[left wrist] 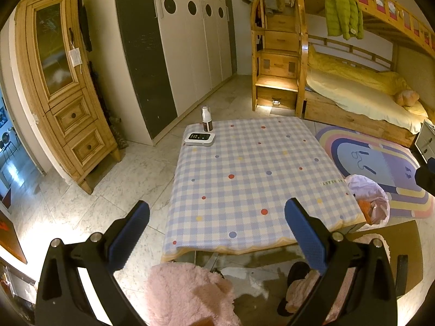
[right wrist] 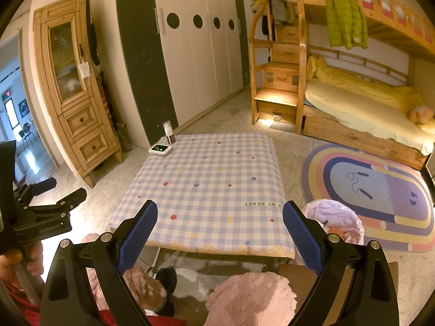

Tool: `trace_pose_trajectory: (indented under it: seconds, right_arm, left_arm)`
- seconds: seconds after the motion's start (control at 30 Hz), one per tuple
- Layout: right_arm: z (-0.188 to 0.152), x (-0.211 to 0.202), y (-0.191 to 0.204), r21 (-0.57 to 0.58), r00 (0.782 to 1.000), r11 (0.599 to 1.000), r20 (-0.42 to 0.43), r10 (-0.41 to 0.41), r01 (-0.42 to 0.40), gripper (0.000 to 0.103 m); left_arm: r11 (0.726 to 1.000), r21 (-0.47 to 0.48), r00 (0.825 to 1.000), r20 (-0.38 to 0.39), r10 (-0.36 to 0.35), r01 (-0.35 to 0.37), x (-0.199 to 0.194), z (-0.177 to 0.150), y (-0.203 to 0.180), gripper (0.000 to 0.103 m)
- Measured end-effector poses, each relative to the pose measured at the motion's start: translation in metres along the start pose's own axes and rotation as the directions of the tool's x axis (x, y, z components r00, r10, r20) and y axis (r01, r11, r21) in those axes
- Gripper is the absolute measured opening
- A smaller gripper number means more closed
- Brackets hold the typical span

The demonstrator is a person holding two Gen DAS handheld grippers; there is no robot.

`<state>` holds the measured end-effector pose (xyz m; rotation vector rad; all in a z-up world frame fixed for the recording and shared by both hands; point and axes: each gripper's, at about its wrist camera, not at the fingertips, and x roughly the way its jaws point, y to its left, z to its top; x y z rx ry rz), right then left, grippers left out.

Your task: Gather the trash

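**Both claws apart, counter bare of rubbish**

The left claw (left wrist: 217, 240) hangs with its jaws wide apart and nothing between them; the right claw (right wrist: 220, 240) is the same, spread and empty. Ahead of both lies the checked counter (right wrist: 206, 190), carrying only a small bottle (left wrist: 206, 119) and a white device (left wrist: 199, 138) at its far left corner. To the right of the claws, just beside the counter's near right corner, stands the trash bag (right wrist: 339, 217), pale, crinkled, with scraps inside. It looks light, limp and slippery; pinching a gathered fold of the rim would likely hold best, since loose film may slide free.
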<state>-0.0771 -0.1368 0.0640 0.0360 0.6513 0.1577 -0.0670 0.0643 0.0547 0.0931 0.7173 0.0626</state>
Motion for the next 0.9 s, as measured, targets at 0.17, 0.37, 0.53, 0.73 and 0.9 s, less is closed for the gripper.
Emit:
trace_pose_trajectory:
  seconds: [0.17, 0.37, 0.53, 0.73, 0.9]
  right_arm:
    - [0.000, 0.000, -0.001, 0.004, 1.000, 1.000, 0.000, 0.000, 0.000, 0.092]
    - [0.001, 0.003, 0.005, 0.010, 1.000, 1.000, -0.006, 0.002, -0.002, 0.092]
    - [0.000, 0.006, 0.002, 0.019, 1.000, 1.000, -0.009, 0.003, -0.003, 0.092]
    - [-0.007, 0.011, -0.014, 0.057, 1.000, 0.998, -0.012, -0.014, 0.015, 0.092]
    - [-0.026, 0.010, -0.049, 0.094, 0.994, 0.990, 0.028, -0.104, 0.101, 0.092]
  left_arm:
    - [1.000, 0.002, 1.000, -0.001, -0.001, 0.001, 0.001, 0.000, -0.001, 0.096]
    - [1.000, -0.001, 1.000, -0.004, -0.004, 0.004, 0.002, 0.000, -0.001, 0.096]
    - [1.000, 0.003, 1.000, 0.010, -0.028, 0.028, 0.004, -0.001, -0.001, 0.096]
    - [1.000, 0.001, 1.000, -0.003, -0.025, 0.025, 0.018, -0.001, -0.007, 0.096]
    - [0.997, 0.003, 0.997, 0.002, -0.077, 0.077, 0.034, -0.002, -0.014, 0.096]
